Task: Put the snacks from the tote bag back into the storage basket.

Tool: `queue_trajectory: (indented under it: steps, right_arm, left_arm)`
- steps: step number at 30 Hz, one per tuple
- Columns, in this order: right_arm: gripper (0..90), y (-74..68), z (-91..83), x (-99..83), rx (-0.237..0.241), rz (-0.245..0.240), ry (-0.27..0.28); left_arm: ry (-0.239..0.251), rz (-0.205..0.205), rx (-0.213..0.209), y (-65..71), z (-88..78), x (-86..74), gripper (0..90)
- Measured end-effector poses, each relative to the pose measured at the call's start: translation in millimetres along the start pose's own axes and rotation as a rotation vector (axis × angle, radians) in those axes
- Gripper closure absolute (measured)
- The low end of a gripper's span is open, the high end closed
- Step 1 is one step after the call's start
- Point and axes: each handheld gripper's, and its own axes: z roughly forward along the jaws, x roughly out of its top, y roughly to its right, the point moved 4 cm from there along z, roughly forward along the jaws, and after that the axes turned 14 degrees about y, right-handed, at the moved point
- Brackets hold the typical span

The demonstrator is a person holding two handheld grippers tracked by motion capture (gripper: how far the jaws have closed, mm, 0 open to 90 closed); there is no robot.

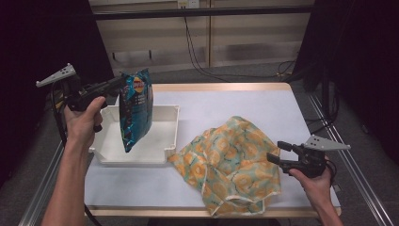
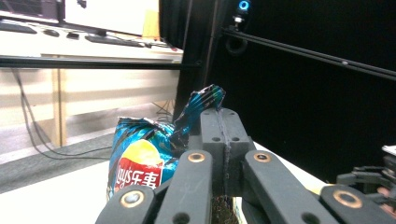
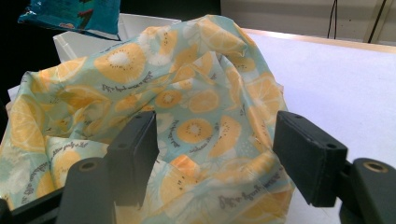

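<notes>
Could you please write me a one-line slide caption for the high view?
Left tongs hold a chip bag above a white tray; right tongs sit open beside a fruit-print bag.

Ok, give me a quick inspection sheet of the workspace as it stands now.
Surface: white table with a wooden edge.
Job's things: blue Lay's chip bag hanging over the white tray; orange-slice print fabric bag crumpled on the table beside the tray.
Clutter: nothing seen.
Grippers: left gripper shut on the chip bag's top corner; right gripper open at the fabric bag's edge, cloth between its jaws, pads not pressing.
Cables: black cables on the floor behind the table; one trails from each gripper.
Surroundings: black curtains on both sides, wooden panels behind.
</notes>
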Motion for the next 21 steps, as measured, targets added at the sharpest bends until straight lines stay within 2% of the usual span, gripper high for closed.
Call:
queue_trajectory:
  steps: [2, 3, 5, 8, 11, 15, 16, 19, 20, 21]
  right_arm:
    - [30.7, -0.1, -0.1, 0.1, 0.0, 0.0, 0.0]
    - [30.7, -0.2, -0.1, 0.4, -0.002, 0.0, 0.003]
    - [30.7, 0.1, -0.6, 0.8, -0.004, -0.002, 0.005]
    - [30.7, 1.0, -0.6, -0.2, -0.001, -0.002, 0.003]
    - [30.6, 0.8, -0.3, -0.6, 0.0, -0.002, 0.001]
    - [30.6, 1.5, -1.1, -0.2, -0.004, -0.001, 0.003]
    - [30.6, 1.9, -1.3, -0.2, -0.007, 0.001, 0.003]
    - [30.6, 2.1, -2.3, -0.6, -0.007, -0.002, 0.001]
    - [30.5, 2.4, -3.0, -0.5, -0.008, -0.002, 0.003]
    - [30.5, 2.5, -3.5, -0.2, -0.011, 0.002, 0.005]
  left_arm:
    - [0.001, 0.003, 0.007, -3.1, -0.7, -0.7, 90.0]
    - [0.012, -0.002, 0.031, -7.4, -1.5, -2.0, 90.0]
    - [0.019, 0.0, 0.046, -9.9, -0.9, -3.0, 90.0]
    - [0.009, 0.024, 0.074, -14.2, 1.2, -4.7, 90.0]
    - [0.01, 0.028, 0.1, -21.7, 3.9, -7.2, 90.0]
    - [0.043, 0.007, 0.136, -30.6, 9.0, -10.6, 90.0]
    - [0.04, 0.019, 0.145, -34.0, 9.7, -11.2, 90.0]
    - [0.058, 0.009, 0.168, -39.8, 13.1, -12.2, 90.0]
    - [0.05, 0.007, 0.162, -42.5, 13.3, -13.5, 90.0]
    - [0.056, 0.003, 0.18, -43.7, 16.0, -15.5, 90.0]
